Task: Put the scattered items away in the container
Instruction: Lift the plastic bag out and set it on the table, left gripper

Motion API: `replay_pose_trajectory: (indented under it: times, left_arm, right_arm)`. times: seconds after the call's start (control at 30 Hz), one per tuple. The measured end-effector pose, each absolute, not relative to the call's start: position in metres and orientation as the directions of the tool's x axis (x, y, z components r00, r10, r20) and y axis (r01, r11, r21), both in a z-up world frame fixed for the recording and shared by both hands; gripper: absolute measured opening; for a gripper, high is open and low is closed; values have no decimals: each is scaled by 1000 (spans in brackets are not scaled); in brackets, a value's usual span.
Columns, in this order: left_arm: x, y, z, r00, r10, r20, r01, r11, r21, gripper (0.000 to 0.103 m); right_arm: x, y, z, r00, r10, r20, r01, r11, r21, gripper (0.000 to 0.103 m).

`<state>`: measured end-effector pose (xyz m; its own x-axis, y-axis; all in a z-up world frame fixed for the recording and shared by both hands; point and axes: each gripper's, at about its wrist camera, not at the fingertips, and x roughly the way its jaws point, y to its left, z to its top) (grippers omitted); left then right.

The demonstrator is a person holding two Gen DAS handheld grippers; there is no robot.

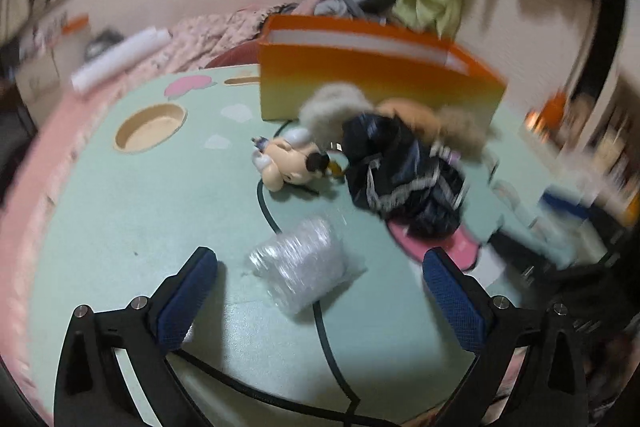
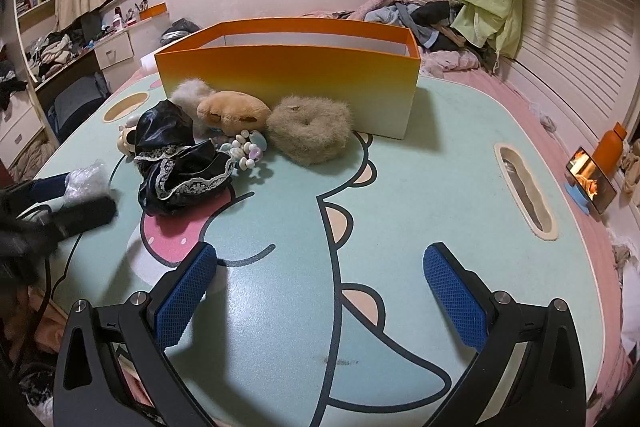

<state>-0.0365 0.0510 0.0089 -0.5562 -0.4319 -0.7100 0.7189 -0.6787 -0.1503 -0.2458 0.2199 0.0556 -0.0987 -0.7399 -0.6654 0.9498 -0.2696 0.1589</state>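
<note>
The left gripper [image 1: 320, 291] stands wide open just short of a crumpled bubble-wrap bundle [image 1: 308, 263], which lies on the mint-green cartoon table [image 2: 420, 187] near the left side, on top of a black cable [image 1: 326, 331]. That bundle looks the lightest thing here — soft, springy and slick, so it will probably squash under the pads and could slide out. A hold across its thick middle, closed well in, seems the safer choice; it should also be lifted clear of the cable.

The right gripper [image 2: 320, 287] is likewise fully open, over bare tabletop near the front edge and well apart from any item.

The rest of the clutter sits farther off in a loose heap, just in front of the orange box [image 2: 288, 79], whose top is open:
- a black lace-trimmed fabric piece [image 2: 180, 163] — limp and shiny, best pinched at a bunched fold;
- a beige furry scrunchie [image 2: 310, 133], touching or nearly touching the box wall, soft and easy to grip through its ring;
- a tan plush toy [image 2: 234, 113] and a paler fluffy piece [image 2: 192, 95] behind it;
- a pastel bead bracelet [image 2: 246, 149] — hard, small, likely to slip;
- a small cartoon mouse figure [image 1: 286, 163], rigid, partly under the fabric.

No part of the box's inside floor is visible from either view.
</note>
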Motion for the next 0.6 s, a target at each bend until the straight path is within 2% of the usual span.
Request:
replay_pose_trajectory:
  times: [0.03,0.6]
  left_arm:
    - [-42,55,8,-538,-453,-711,718,-688,-105,103]
    - [-40,55,3,-570,-446,-690,701,-702,-125,103]
  right_arm:
    - [-245,220,56,-102,-738,-667,949,-273,157,103]
    - [-247,214,55,-112,-731,-673,947,-284,150,103]
